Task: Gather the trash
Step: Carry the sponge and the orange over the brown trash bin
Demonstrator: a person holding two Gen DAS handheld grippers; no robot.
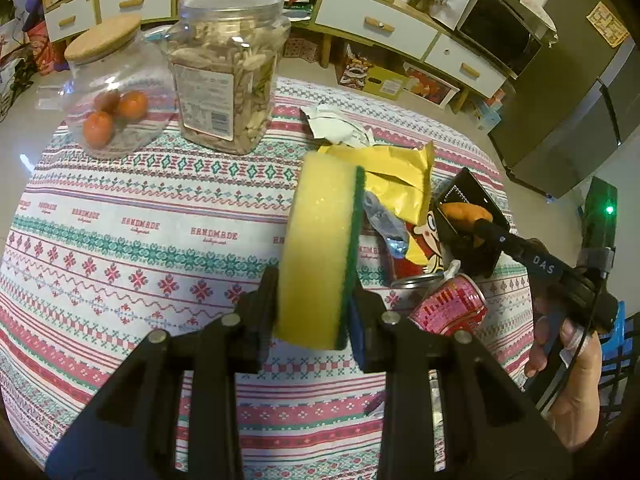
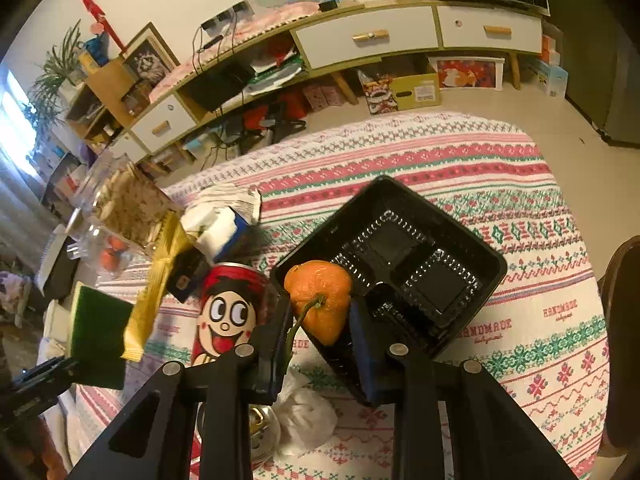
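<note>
**Sponge in my left, pepper in my right**

Patterned cloth in red, green and white covers the round table (image 1: 132, 216), with a low cabinet of white drawers (image 2: 366, 38) behind it. My left gripper (image 1: 316, 300) is clamped on a yellow sponge (image 1: 320, 248) with a green scouring face, held upright above the cloth. Just right of the sponge lies the trash heap: a yellow wrapper (image 1: 394, 180), torn white paper (image 1: 336, 124) beyond it, and a red can (image 1: 450, 306) lying on its side nearest me. Left of the sponge, well apart, stand a nut jar (image 1: 228, 76) and a cork-lidded glass jar (image 1: 110, 88). My right gripper (image 2: 320, 320) is closed on an orange pepper (image 2: 320, 298), held at the near corner of a tilted black plastic tray (image 2: 404, 256), right of the can.
</note>
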